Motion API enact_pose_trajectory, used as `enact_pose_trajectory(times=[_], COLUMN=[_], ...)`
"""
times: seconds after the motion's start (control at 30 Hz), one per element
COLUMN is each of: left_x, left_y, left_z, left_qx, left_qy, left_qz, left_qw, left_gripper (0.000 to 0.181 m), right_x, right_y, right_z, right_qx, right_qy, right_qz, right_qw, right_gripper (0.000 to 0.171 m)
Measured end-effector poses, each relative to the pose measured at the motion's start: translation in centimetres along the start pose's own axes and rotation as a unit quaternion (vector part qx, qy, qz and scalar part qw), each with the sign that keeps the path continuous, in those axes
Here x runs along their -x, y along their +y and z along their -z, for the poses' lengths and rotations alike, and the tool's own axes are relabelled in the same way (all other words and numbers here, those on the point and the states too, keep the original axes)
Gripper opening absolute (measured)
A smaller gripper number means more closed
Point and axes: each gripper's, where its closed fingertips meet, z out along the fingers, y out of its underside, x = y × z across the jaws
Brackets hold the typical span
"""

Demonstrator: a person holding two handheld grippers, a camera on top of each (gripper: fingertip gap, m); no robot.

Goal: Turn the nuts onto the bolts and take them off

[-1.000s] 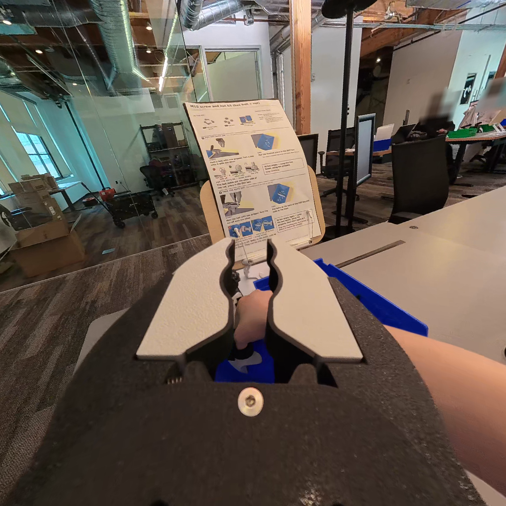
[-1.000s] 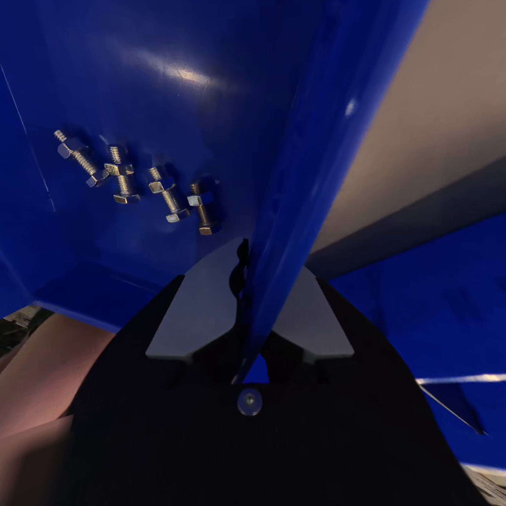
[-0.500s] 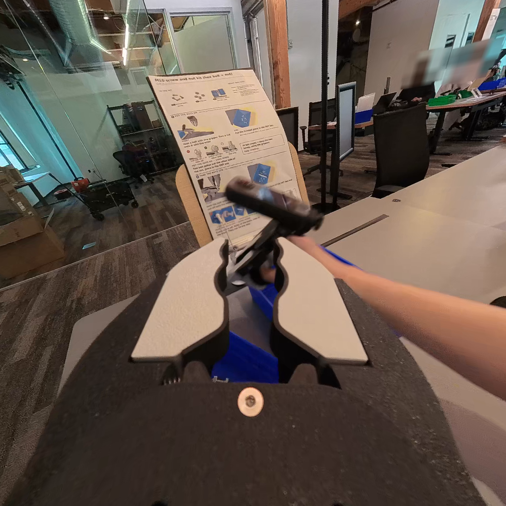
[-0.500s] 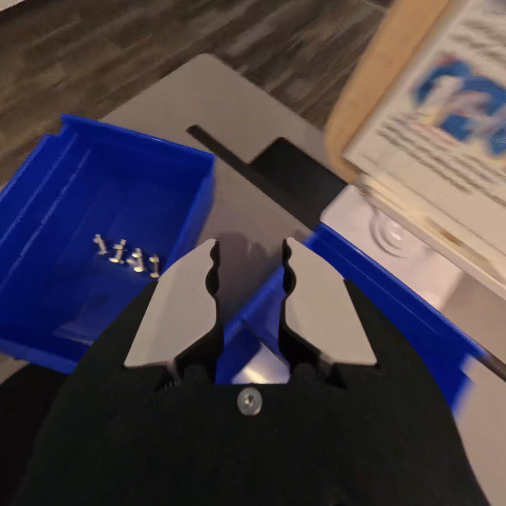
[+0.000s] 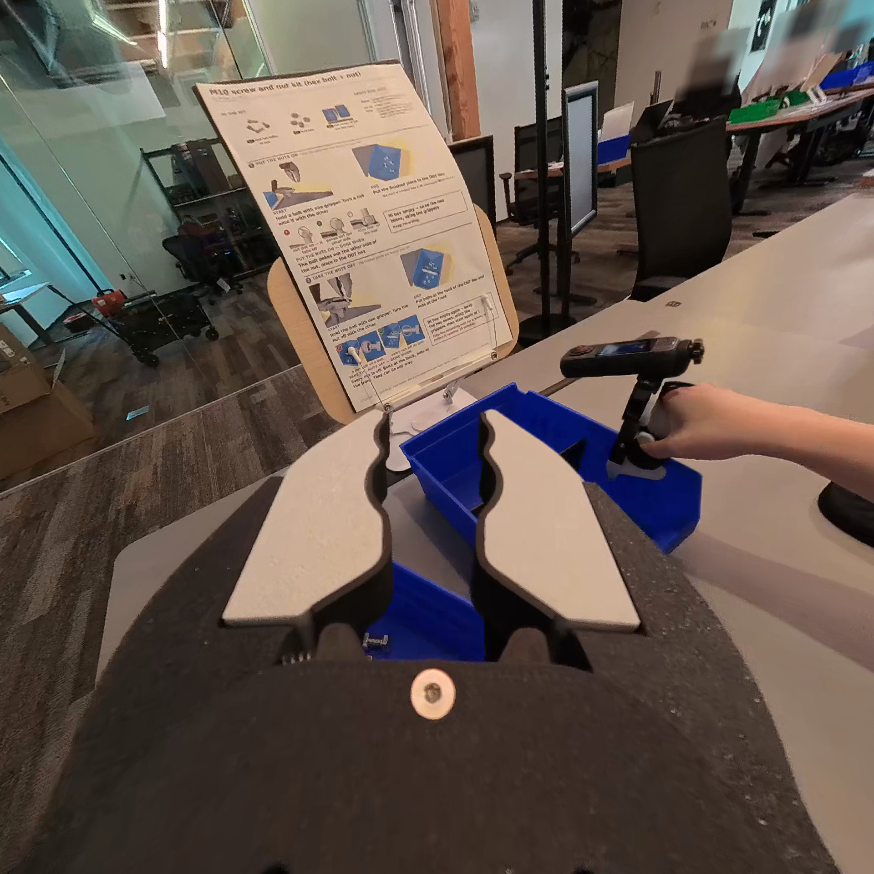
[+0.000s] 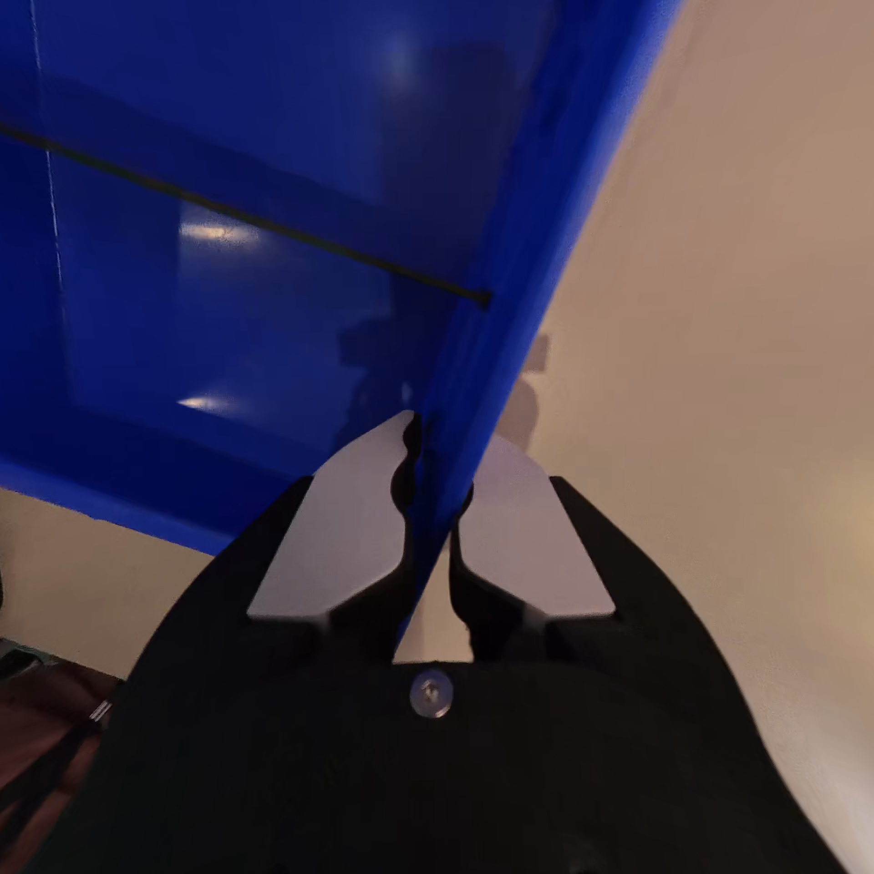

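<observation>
Right gripper (image 6: 437,454) clenched on side wall of far, empty blue plastic bin (image 5: 544,425); left gripper (image 5: 432,454) released above near blue bin holding a nutted steel bolt (image 5: 376,642). Keep wall pinched squarely; slide along grey desk (image 5: 780,293) without tilting.

instruction sheet (image 5: 359,227) on wooden stand (image 5: 302,331) | grey table (image 5: 780,293) | black chair (image 5: 681,208) | cardboard box (image 5: 33,416)

two blue bins (image 5: 544,425), one bolt (image 5: 376,642), one instruction sheet (image 5: 359,227)
</observation>
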Motion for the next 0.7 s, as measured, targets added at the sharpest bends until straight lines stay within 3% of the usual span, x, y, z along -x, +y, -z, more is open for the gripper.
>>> enact_pose_trajectory(times=[0.23,0.47,0.7], left_x=[-0.8,-0.3,1.0], left_y=[0.2,0.7,1.6], left_z=[-0.8,-1.6,-2.6], left_qx=[0.006,0.019,0.04], left_qy=[0.015,0.003,-0.022], left_qz=[0.003,0.006,0.018], left_qw=[1.0,1.0,0.999], left_gripper=[0.034,0.035,0.035], right_x=[-7.8,-19.3,-27.2], right_y=[1.4,8.1,13.7], right_z=[1.1,3.5,5.3], right_qx=[0.0,0.013,0.002], right_qy=[-0.03,0.013,0.029], right_qz=[-0.071,-0.132,-0.174], right_qw=[0.997,0.991,0.984], right_gripper=[0.007,0.008,0.007])
